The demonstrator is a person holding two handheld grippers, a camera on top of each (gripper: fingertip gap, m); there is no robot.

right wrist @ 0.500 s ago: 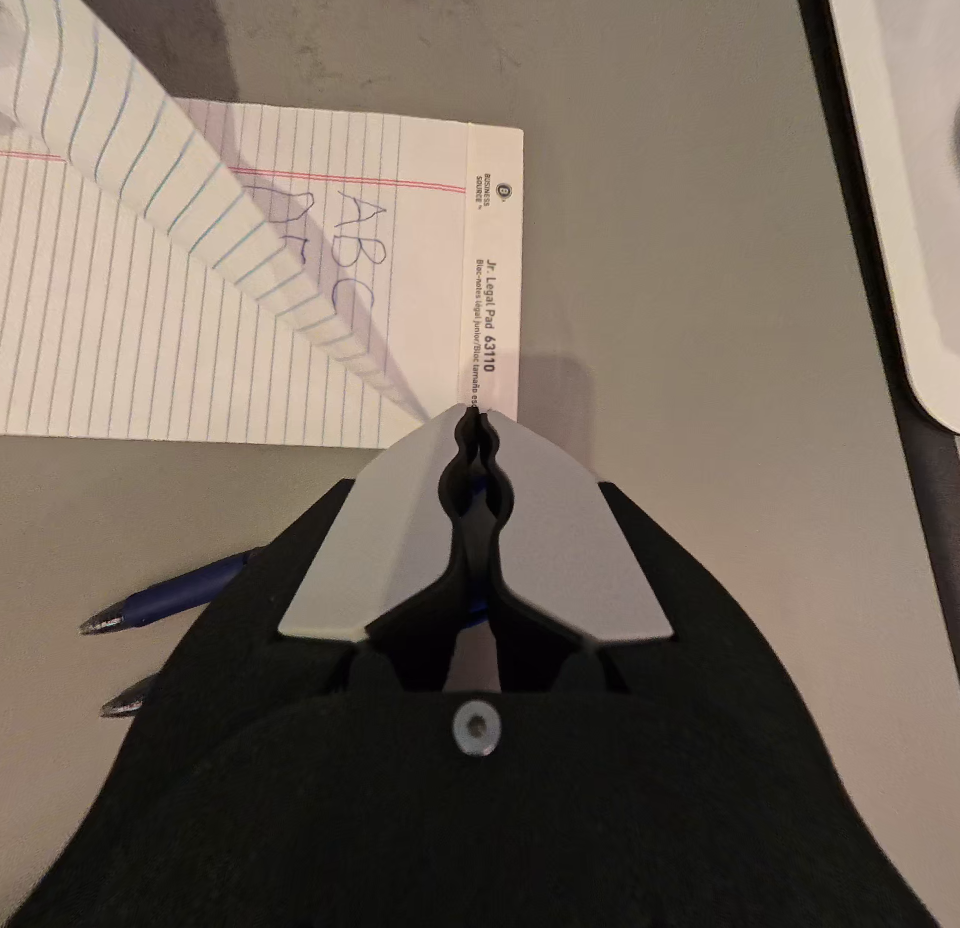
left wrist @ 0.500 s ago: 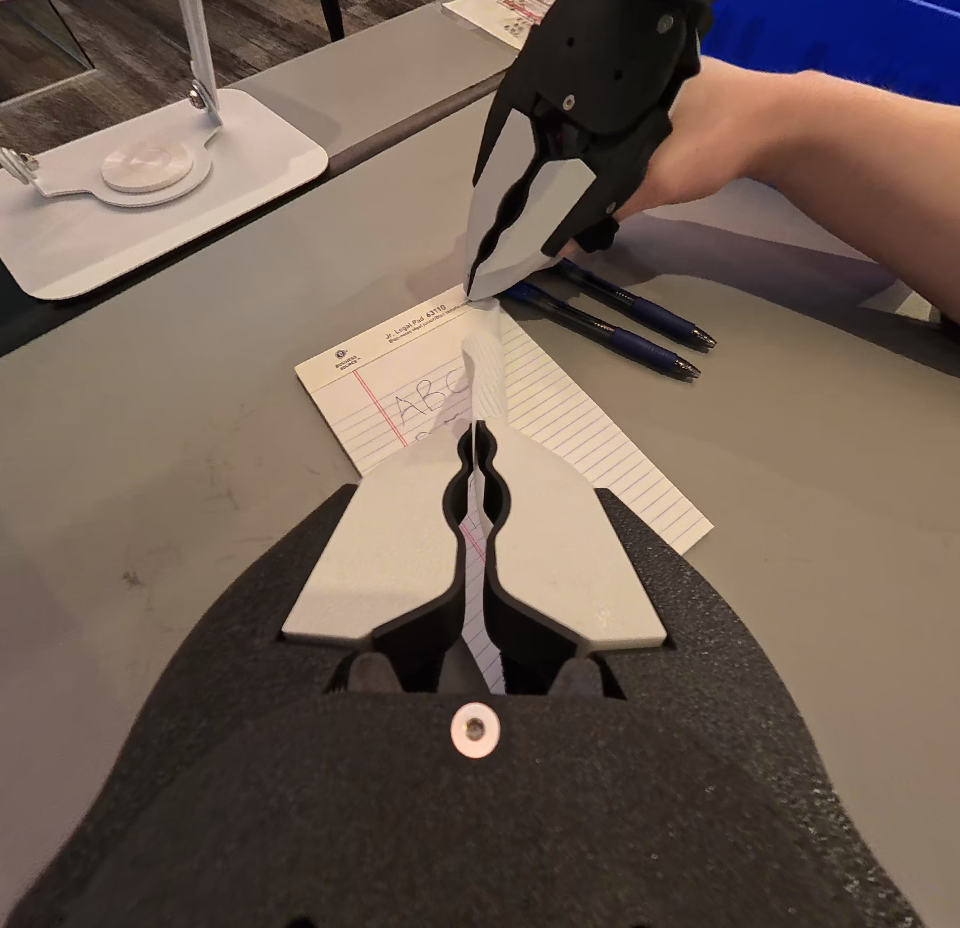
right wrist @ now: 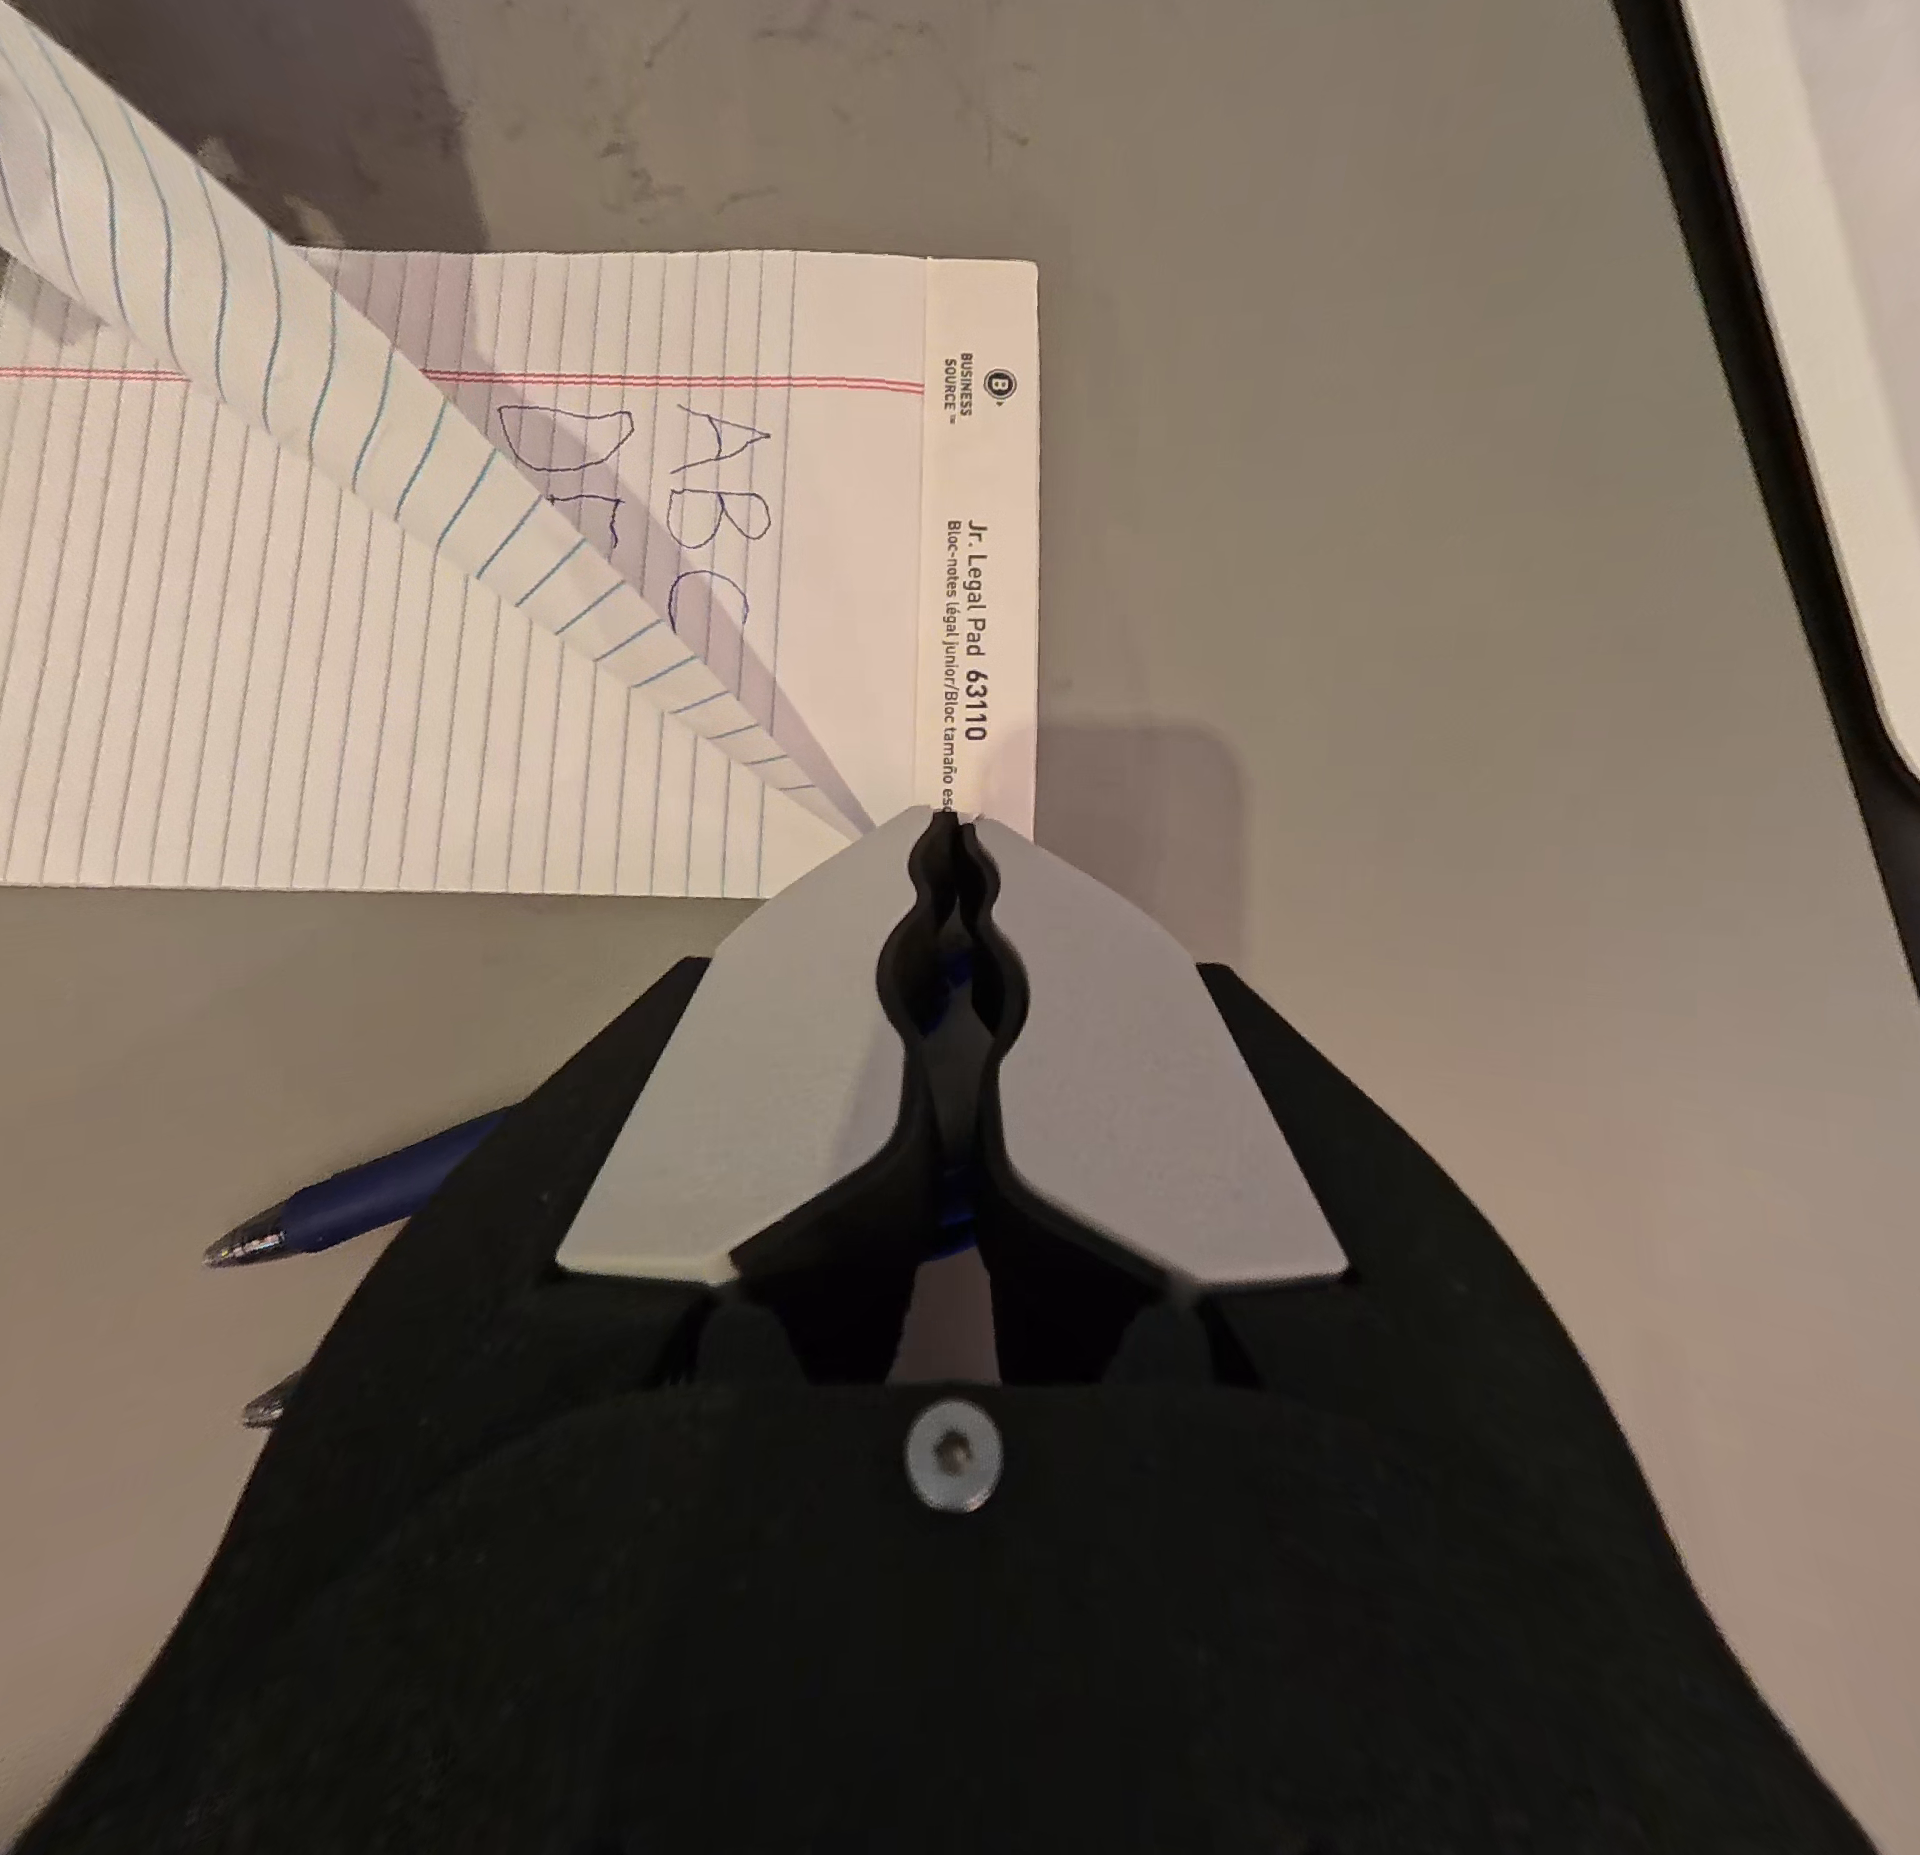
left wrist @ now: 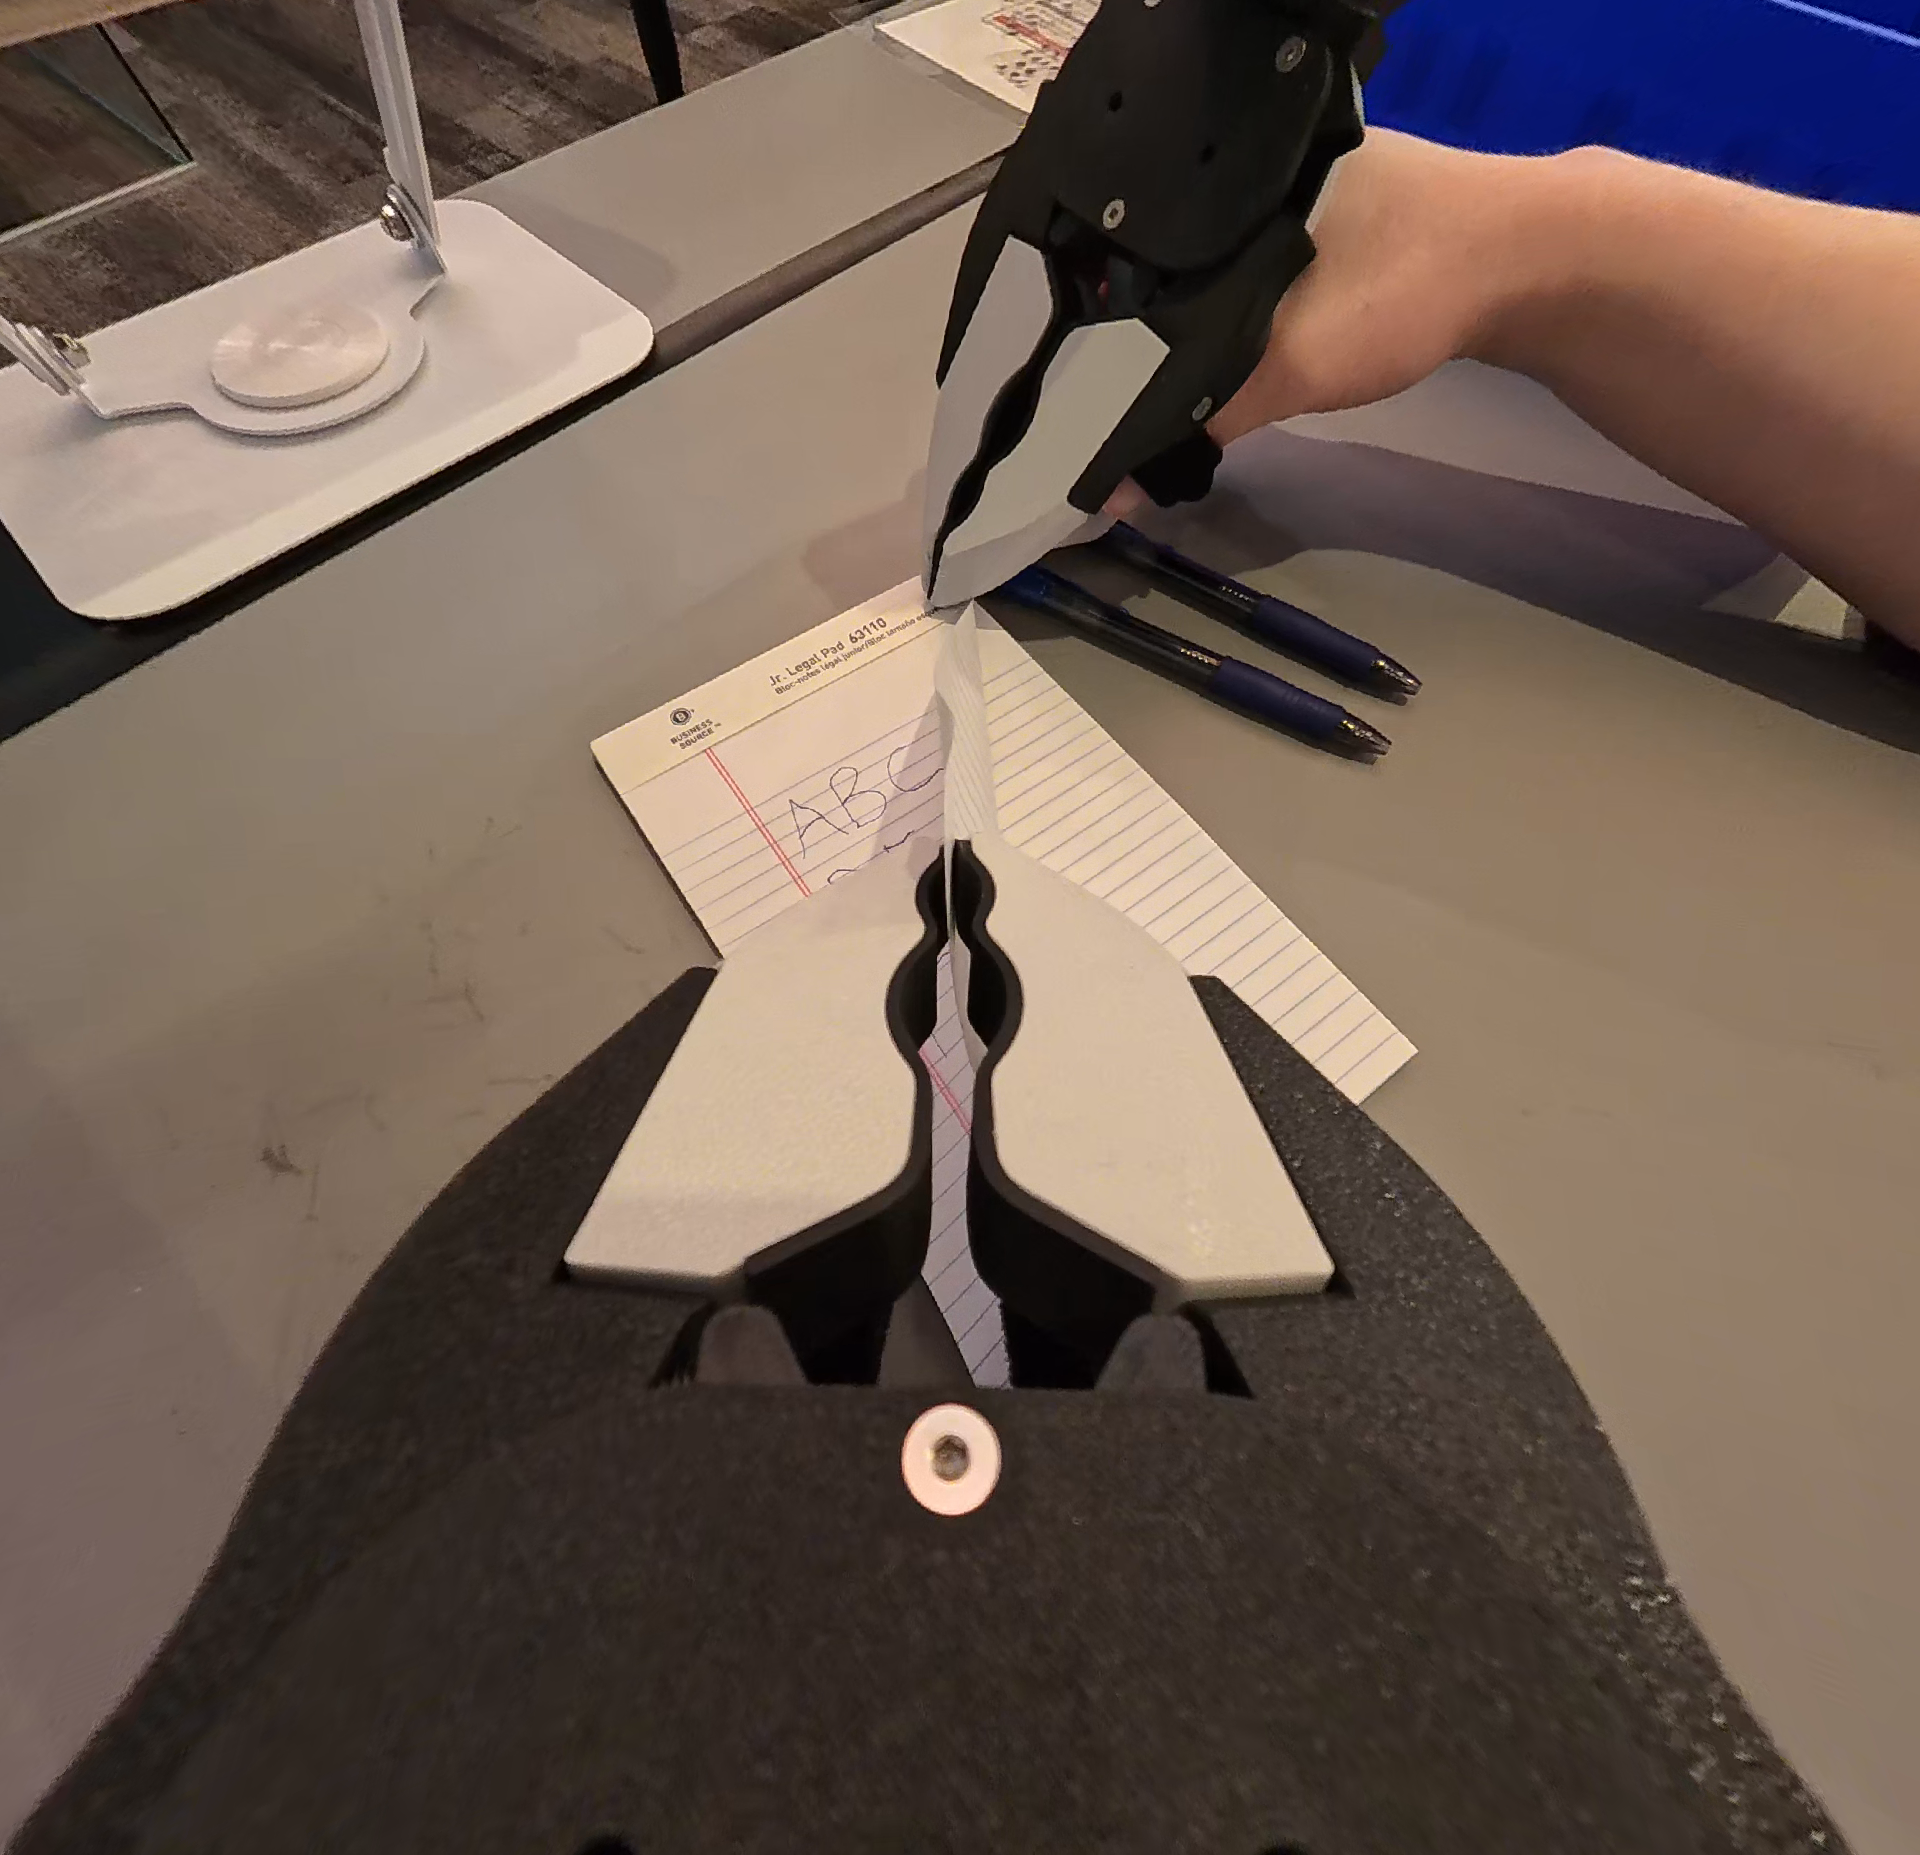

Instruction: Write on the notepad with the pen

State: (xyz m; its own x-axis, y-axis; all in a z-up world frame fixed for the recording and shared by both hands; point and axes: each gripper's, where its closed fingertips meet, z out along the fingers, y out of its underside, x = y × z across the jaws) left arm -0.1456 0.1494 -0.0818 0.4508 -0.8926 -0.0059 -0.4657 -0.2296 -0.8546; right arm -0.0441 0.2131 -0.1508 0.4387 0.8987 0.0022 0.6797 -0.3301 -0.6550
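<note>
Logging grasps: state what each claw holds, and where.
Left claw: the lifted white lined sheet, near its free lower edge. Right claw: shut at the white notepad's bound corner.

Soft, even indoor light falls from above, moderately bright in the left wrist view and dimmer, warmer in the right wrist view. The grey counter (left wrist: 312, 974) shows a dull sheen without hard glare. The lifted sheet (right wrist: 312, 434) casts a soft shadow across the notepad (right wrist: 312, 745), and a squarish shadow lies ahead of the right gripper (right wrist: 958, 837). Wide-angle distortion bends the picture edges. Both gripper bodies blur slightly at the lower corners; the middle is sharp.
</note>
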